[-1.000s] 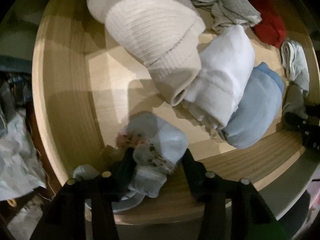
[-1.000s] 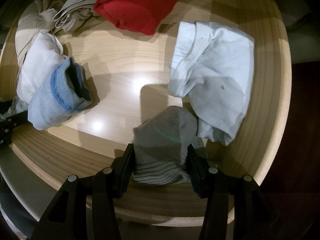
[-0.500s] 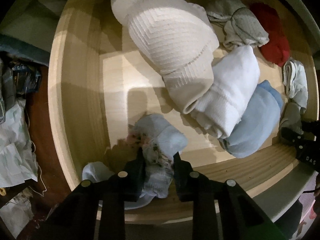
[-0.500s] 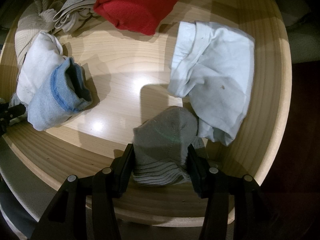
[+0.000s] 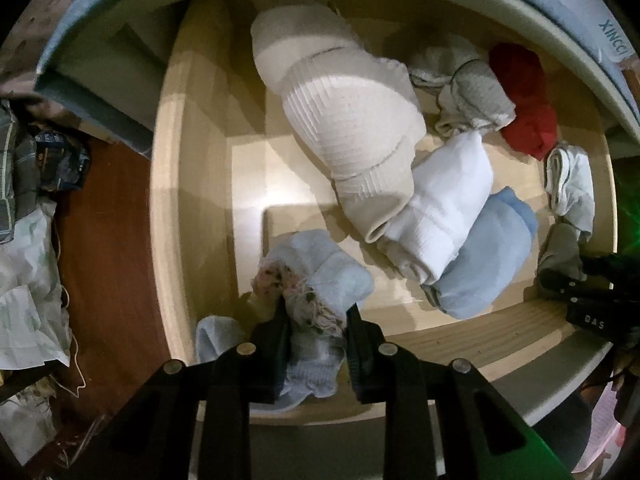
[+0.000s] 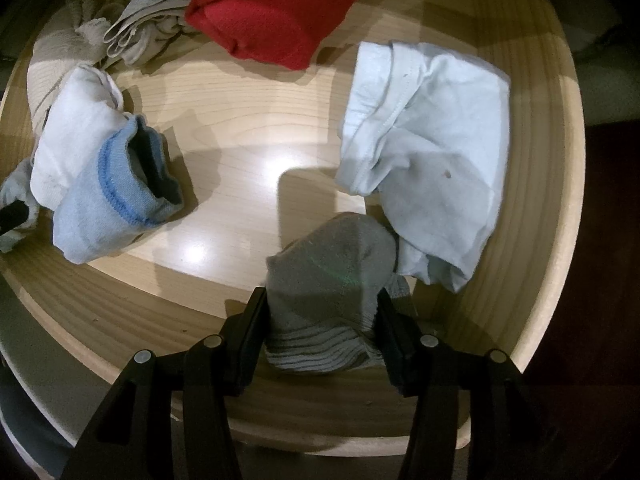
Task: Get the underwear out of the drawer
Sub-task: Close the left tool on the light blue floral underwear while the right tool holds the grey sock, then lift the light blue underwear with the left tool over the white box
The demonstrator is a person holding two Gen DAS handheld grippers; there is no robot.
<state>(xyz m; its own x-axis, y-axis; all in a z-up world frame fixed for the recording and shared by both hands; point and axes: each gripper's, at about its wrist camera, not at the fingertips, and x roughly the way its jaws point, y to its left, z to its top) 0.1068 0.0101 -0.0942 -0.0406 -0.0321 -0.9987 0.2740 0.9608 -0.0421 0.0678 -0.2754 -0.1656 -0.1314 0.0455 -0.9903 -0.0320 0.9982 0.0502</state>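
Underwear in the wooden drawer (image 5: 188, 216), one bundle in each claw.

Left view: pale blue bundle (image 5: 320, 280) squeezed tight in left gripper (image 5: 316, 332), pointing away, low by the front wall. Right view: grey bundle (image 6: 332, 272) pinched in right gripper (image 6: 320, 312), straight below, front right corner, beside light blue cloth (image 6: 424, 160).

drawer (image 6: 552, 184): pale wood (glossy floor) | grey sock (image 6: 332, 280): ribbed knit cloth
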